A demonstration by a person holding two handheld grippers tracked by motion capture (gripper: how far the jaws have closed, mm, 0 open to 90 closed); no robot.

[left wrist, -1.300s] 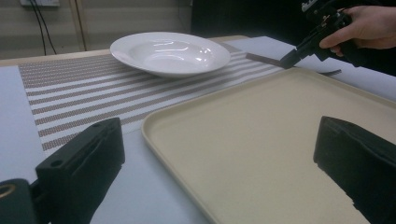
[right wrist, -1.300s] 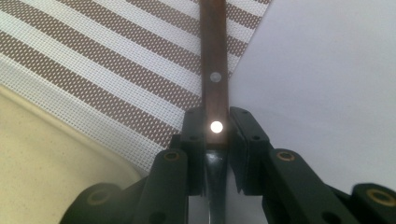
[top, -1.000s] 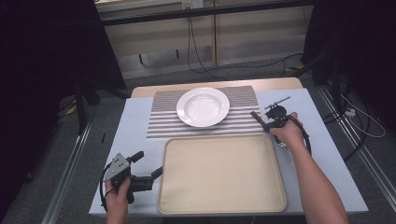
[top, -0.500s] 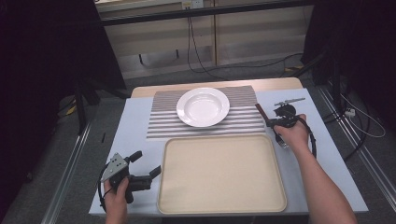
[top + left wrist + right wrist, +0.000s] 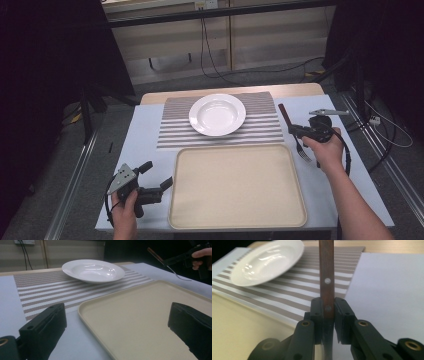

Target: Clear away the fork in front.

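Beside the bare tray (image 5: 237,187), the plate (image 5: 217,114) holds nothing.

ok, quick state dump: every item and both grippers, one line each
fork: lifted off the table, held by its wooden handle, tines toward the person
right gripper: shut on the fork handle
left gripper: open, nothing between the jaws, beside the tray's left edge
plate: upright, empty, on the striped mat
tray: flat on the table, empty
striped mat: flat under the plate

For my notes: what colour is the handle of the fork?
Reddish brown wood with metal rivets, on the fork; the right gripper view shows it best.
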